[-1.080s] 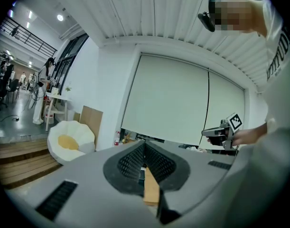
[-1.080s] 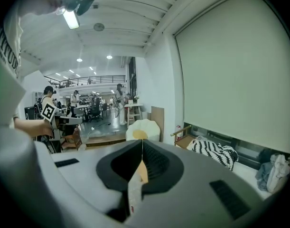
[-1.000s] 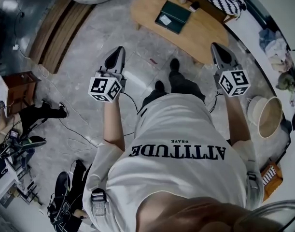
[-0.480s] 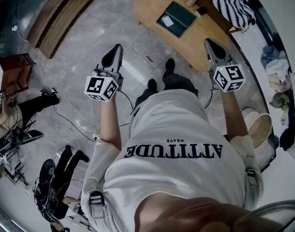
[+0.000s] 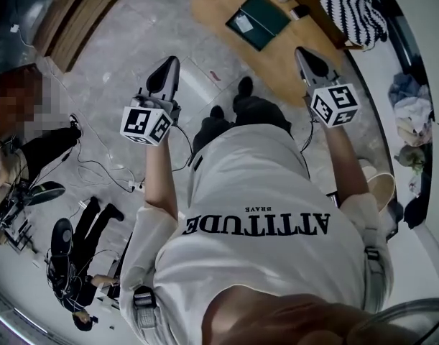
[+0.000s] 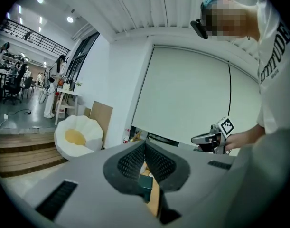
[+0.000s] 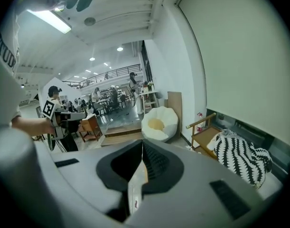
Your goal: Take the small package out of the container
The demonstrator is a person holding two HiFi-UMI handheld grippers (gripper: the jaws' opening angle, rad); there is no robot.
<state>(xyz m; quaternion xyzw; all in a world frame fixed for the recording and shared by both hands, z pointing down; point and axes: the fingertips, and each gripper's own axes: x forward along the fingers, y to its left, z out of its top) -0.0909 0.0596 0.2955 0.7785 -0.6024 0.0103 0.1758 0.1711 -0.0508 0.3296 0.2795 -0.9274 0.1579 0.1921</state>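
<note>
My left gripper (image 5: pixel 172 64) and right gripper (image 5: pixel 302 54), both pinched shut, empty: I should approach the flat dark-green container (image 5: pixel 259 20) squarely, opening before arrival.

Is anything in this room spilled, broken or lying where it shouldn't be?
Nothing looks spilled or broken. The only untidy bits: loose cables snake over the floor at the head view's left, and a striped cloth lies bunched up beyond the wooden table. The green container lies flat on that table.
</note>
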